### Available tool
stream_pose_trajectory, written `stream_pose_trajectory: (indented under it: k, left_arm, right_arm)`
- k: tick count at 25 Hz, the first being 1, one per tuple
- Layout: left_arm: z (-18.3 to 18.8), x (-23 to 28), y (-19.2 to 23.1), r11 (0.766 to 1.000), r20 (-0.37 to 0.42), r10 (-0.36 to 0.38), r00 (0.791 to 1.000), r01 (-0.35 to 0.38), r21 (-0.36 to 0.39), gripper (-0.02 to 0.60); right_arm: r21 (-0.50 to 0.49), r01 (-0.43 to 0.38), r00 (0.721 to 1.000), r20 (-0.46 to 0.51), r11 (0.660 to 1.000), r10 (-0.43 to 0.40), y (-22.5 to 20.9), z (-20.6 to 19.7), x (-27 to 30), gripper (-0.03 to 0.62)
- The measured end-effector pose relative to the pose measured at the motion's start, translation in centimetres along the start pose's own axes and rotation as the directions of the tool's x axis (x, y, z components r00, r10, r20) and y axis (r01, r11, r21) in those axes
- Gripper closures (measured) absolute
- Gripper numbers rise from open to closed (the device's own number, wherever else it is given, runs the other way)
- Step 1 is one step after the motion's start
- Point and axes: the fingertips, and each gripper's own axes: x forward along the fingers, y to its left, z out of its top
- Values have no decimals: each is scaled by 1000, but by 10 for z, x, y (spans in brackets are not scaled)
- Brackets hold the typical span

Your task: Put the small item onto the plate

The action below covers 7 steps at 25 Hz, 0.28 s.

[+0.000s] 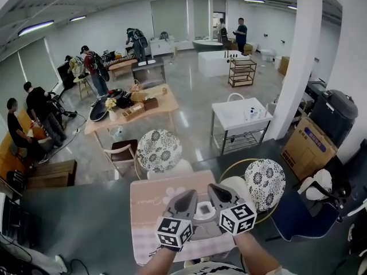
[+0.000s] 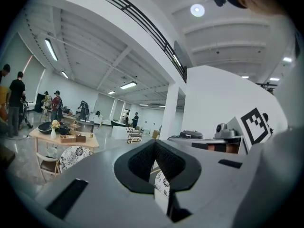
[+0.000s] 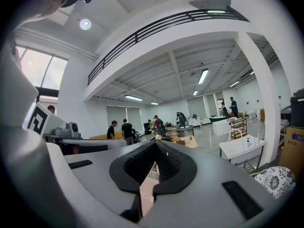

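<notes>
Fingers (image 2: 135, 163) closed, empty, both | left gripper (image 1: 189, 195), right gripper (image 1: 213, 188) level, side by side above pink mat (image 1: 150, 211)

On view — two grippers (image 1: 184, 199) (image 1: 219, 192); two floral chairs (image 1: 159, 150) (image 1: 265, 183); one pink mat (image 1: 152, 202).

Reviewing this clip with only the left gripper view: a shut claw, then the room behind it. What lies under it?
Observer: The head view shows a pink mat on a dark table below the left claw.
Operator: And the right claw?
Observer: The right claw is shut too, with nothing in it.
Operator: Anything on the mat?
Observer: A white object lies between the two claws; I cannot tell what it is.
</notes>
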Motion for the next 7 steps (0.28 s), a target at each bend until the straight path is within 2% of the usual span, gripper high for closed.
stream_pose_trajectory:
  k: [7]
  left_arm:
    - [4, 3, 4, 1000, -1, 1, 1000, -1, 0, 577]
  right_arm:
    - [-3, -1, 1000, -5, 1000, 1, -1, 3, 7, 580]
